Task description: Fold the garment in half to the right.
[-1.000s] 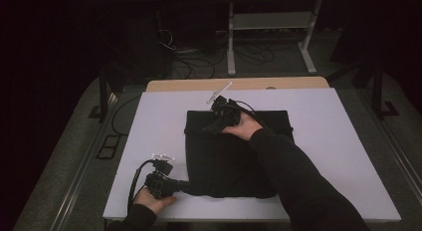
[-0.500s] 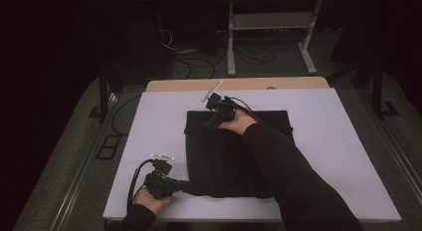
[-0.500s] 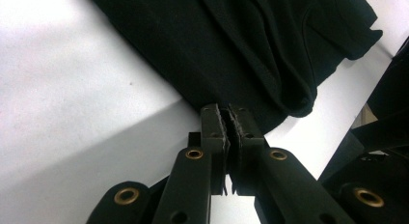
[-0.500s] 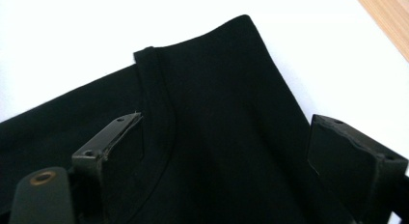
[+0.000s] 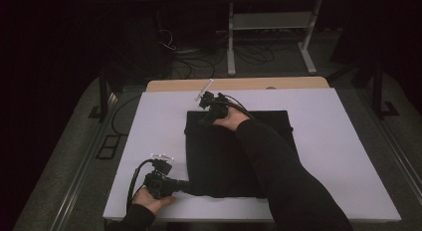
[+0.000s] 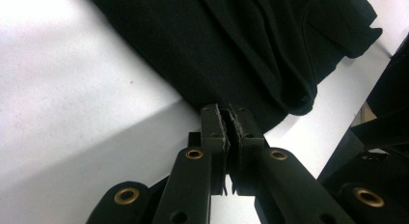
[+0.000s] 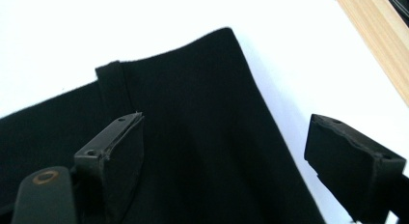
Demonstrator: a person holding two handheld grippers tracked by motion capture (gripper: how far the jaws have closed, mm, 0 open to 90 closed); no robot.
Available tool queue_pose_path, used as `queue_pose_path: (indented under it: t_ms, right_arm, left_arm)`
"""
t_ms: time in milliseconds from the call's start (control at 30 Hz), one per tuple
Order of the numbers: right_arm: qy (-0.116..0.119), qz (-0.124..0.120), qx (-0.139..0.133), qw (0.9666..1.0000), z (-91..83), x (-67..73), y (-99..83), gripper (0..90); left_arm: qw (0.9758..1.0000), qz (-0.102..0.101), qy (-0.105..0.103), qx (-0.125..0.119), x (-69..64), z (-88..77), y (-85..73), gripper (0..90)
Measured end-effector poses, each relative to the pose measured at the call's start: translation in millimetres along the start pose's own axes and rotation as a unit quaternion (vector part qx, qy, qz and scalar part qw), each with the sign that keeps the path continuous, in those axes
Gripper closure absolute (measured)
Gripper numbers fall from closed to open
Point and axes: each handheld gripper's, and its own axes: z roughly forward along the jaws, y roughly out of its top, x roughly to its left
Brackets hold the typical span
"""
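A black cloth [image 5: 214, 156] lies folded flat on the white table [image 5: 348, 141]. My left gripper [image 5: 185, 186] sits at the cloth's near left corner. In the left gripper view its jaws [image 6: 226, 113] are shut, with the tips on the hem of the cloth [image 6: 241, 40]. My right gripper [image 5: 205, 120] hovers over the far left corner. In the right gripper view it [image 7: 226, 125] is open, its jaws have just been closing a little, and the edge of the cloth [image 7: 193, 89] runs below the gap, untouched by the pads.
A wooden strip [image 5: 239, 84] borders the table's far edge and shows in the right gripper view [image 7: 376, 40]. Bare white table surrounds the cloth on all sides. A metal stand [image 5: 271, 27] and cables lie on the dark floor beyond.
My right gripper has slid left along the cloth's far edge toward its far left corner and dropped slightly. The left gripper and the cloth have stayed put.
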Motion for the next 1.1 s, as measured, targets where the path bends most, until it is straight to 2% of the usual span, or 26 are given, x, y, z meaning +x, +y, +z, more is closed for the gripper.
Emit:
queue_pose_path:
  t_ms: [333, 567, 767, 1100]
  right_arm:
    - [-0.005, -0.021, 0.003, 0.9998, 13.9, 2.3, 19.1, 13.4]
    - [-0.011, -0.036, -0.002, 0.9993, 24.3, -0.1, 26.1, 13.4]
    - [-0.005, -0.028, 0.003, 0.9996, 32.3, -3.9, 28.2, 13.4]
    - [-0.008, -0.030, 0.009, 0.9995, 45.9, -8.2, 32.2, 14.9]
  left_arm:
    - [1.0000, 0.003, -0.003, 0.002, 1.2, 0.2, 0.7, 84.8]
    - [1.0000, 0.003, -0.005, 0.004, 1.5, 0.3, 1.2, 84.8]
    - [1.0000, 0.003, -0.007, 0.005, 1.7, 0.3, 1.4, 84.8]
    - [0.9999, 0.003, -0.008, 0.007, 1.8, 0.8, 1.7, 84.8]
